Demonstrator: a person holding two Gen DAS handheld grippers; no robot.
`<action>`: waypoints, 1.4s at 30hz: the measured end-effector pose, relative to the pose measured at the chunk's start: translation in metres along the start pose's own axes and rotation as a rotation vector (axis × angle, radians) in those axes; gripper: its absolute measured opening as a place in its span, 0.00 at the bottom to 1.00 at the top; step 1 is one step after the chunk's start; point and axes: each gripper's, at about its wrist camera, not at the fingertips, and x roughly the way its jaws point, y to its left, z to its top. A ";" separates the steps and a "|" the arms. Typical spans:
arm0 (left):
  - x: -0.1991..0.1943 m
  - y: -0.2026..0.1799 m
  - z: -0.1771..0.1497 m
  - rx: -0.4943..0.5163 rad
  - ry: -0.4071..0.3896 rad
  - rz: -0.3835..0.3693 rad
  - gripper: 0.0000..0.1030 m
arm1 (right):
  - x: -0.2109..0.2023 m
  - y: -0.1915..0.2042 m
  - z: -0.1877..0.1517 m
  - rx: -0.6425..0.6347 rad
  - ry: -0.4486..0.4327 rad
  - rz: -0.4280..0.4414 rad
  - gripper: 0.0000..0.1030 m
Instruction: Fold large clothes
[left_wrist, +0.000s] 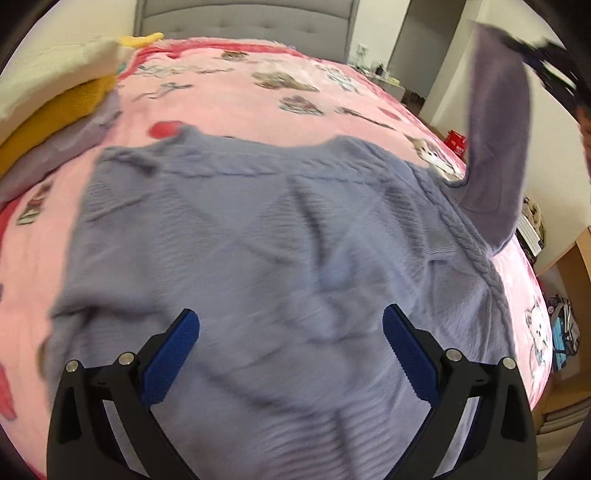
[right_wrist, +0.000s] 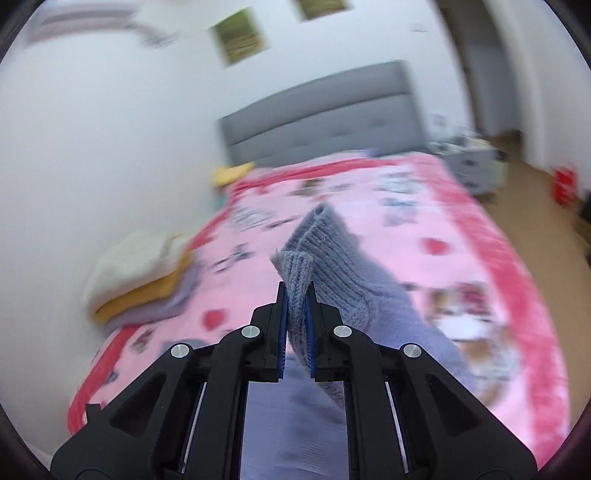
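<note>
right wrist view: right hand-held gripper (right_wrist: 296, 325) clenched on lavender sweater's sleeve cuff (right_wrist: 295, 280), raised clear for folding inward?

yes. sweater (left_wrist: 258, 258) spread flat on bed (left_wrist: 240, 99); left hand-held gripper (left_wrist: 291, 354) released above hem.

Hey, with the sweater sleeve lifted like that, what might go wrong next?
The right gripper pinches only the cuff edge of the lavender sweater, so the sleeve may slip free. The left gripper is open above the body, so pulling could drag it across the pink blanket.
</note>
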 end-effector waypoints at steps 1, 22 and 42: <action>-0.006 0.010 -0.004 -0.010 -0.001 0.005 0.95 | 0.022 0.030 -0.006 -0.045 0.034 0.035 0.08; -0.088 0.191 -0.071 -0.239 -0.010 0.194 0.95 | 0.187 0.278 -0.230 -0.473 0.348 -0.101 0.08; -0.062 0.162 0.030 -0.171 -0.027 -0.155 0.94 | 0.118 0.204 -0.193 -0.129 0.325 0.083 0.46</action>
